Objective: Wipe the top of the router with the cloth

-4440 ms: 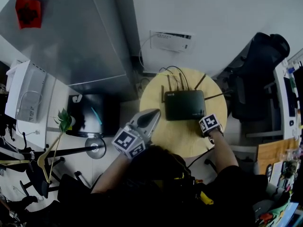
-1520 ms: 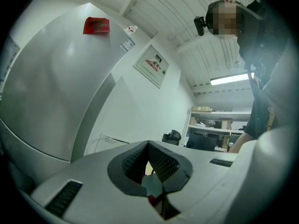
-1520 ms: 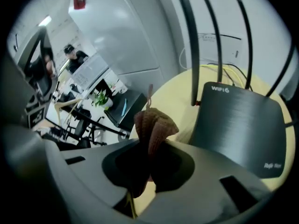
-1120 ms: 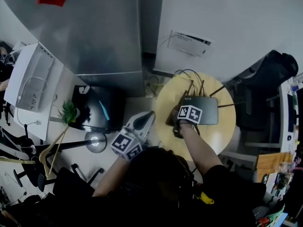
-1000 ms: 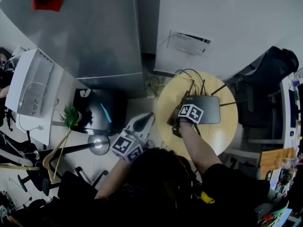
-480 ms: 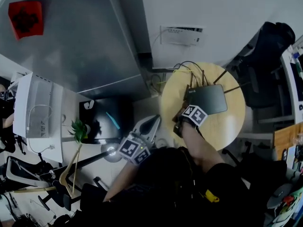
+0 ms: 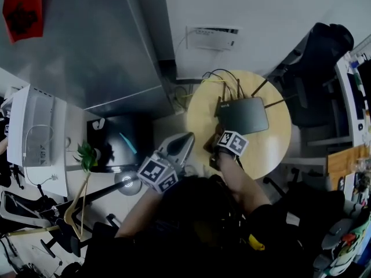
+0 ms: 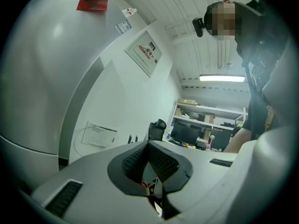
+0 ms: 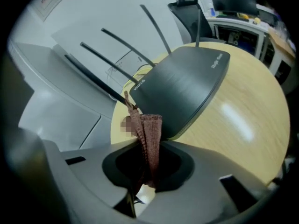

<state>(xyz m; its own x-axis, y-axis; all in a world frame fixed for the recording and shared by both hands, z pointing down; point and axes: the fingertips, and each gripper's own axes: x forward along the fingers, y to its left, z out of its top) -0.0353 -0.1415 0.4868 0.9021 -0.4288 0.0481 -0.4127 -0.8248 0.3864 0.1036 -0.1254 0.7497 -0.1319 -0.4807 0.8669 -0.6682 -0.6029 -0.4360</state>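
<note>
The black router (image 7: 243, 114) lies on the round wooden table (image 7: 272, 143), with its antennas (image 9: 107, 38) pointing away from me. In the right gripper view its smooth top (image 9: 187, 87) fills the middle. My right gripper (image 9: 148, 146) is shut on a brown cloth (image 9: 148, 127), which sticks up out of the jaws just short of the router's near left corner. In the head view this gripper (image 7: 215, 141) sits at the table's front left. My left gripper (image 7: 184, 139) hangs off the table to the left, shut with nothing in it (image 8: 149, 148).
Cables (image 7: 220, 77) trail off the back of the table toward a white wall box (image 7: 211, 37). A black office chair (image 7: 319, 57) stands at the right. On the floor at the left are a black box (image 7: 119, 141), a round stand base (image 7: 126, 181) and a plant (image 7: 86, 153).
The right gripper with the cloth went from the router's front right corner to its left side, then drew back a little toward me. The left gripper kept its place.
</note>
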